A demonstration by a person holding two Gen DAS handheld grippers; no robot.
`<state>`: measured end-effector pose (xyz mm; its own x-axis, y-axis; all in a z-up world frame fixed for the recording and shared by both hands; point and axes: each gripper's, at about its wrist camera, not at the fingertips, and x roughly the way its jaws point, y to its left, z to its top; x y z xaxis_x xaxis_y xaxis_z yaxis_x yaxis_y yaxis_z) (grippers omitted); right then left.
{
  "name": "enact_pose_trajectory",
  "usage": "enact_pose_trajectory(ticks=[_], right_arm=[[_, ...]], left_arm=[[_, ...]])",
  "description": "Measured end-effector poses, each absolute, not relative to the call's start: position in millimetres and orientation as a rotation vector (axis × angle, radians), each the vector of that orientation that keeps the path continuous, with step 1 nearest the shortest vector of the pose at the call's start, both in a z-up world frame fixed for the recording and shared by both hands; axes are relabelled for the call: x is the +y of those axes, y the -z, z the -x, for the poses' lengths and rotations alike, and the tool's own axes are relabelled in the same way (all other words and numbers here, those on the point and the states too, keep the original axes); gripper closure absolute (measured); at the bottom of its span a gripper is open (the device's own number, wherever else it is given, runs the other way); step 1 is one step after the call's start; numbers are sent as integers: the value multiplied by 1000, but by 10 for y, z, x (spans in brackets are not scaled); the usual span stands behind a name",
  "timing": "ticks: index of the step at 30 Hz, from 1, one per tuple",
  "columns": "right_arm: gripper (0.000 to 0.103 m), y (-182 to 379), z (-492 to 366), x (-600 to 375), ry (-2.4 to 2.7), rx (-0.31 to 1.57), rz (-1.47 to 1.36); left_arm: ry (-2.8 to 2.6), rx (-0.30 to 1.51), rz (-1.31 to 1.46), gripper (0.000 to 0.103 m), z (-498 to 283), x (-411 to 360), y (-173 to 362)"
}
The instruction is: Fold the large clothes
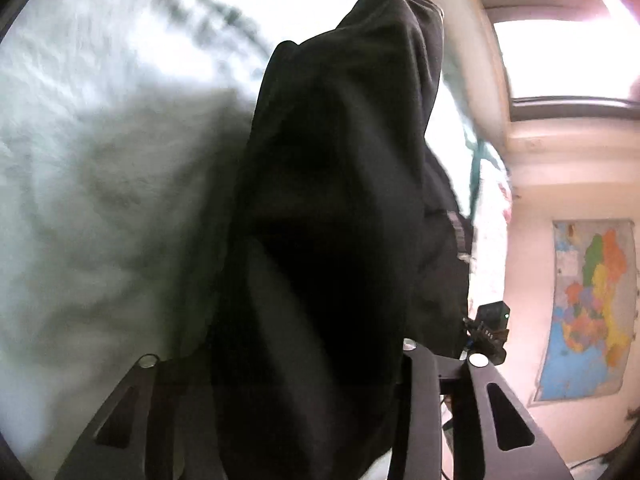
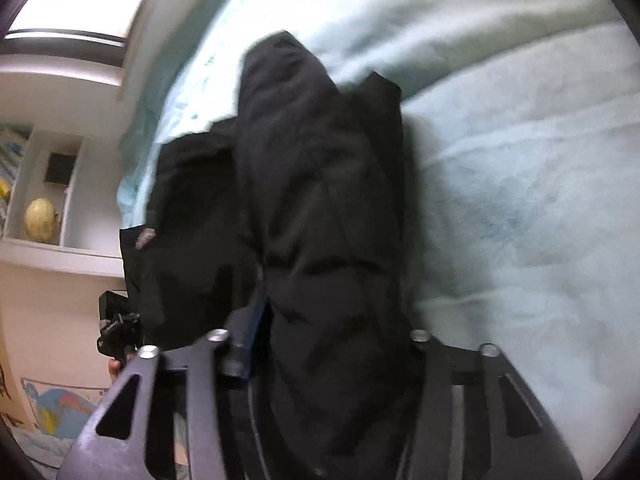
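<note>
Garment: a large black fabric garment (image 1: 332,208) hangs bunched in thick folds over the pale mint-green bed cover (image 1: 92,184), held up at the near end by both claws.
Left gripper (image 1: 312,364): jaws pinch a thick wad of the black cloth; fingers mostly buried in it.
Right gripper (image 2: 320,344): jaws likewise clamp a bundle of the same cloth, which spills over them.
In the way: the hanging folds block most of both wrist views; each claw shows in the other's view as a small dark device at the garment's edge.
Around: a coloured wall map (image 1: 588,312) on the pinkish wall, a bright window (image 1: 560,60) far above, a white shelf niche (image 2: 48,188) with a yellowish globe-like ball (image 2: 40,220).
Open room: bare bed cover spreads wide to the left of the left claw and to the right of the right claw (image 2: 520,160); the bed's edge runs beside the wall.
</note>
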<state>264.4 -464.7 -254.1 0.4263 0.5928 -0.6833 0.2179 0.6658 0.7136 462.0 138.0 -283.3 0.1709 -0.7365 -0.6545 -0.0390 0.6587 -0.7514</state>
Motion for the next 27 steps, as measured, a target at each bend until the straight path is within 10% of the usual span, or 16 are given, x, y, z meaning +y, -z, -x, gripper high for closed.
enact_pose_trajectory(ticks=[14,27], right_arm=[[63,1208,-1572,-3958,-366,956,-653],[63,1367,-604,-3818,-287,1072,-588]], left_arm=[[791,1095,673,64,-3496,1242,1430],[798,1222,695,63,-3004,1583,2099]])
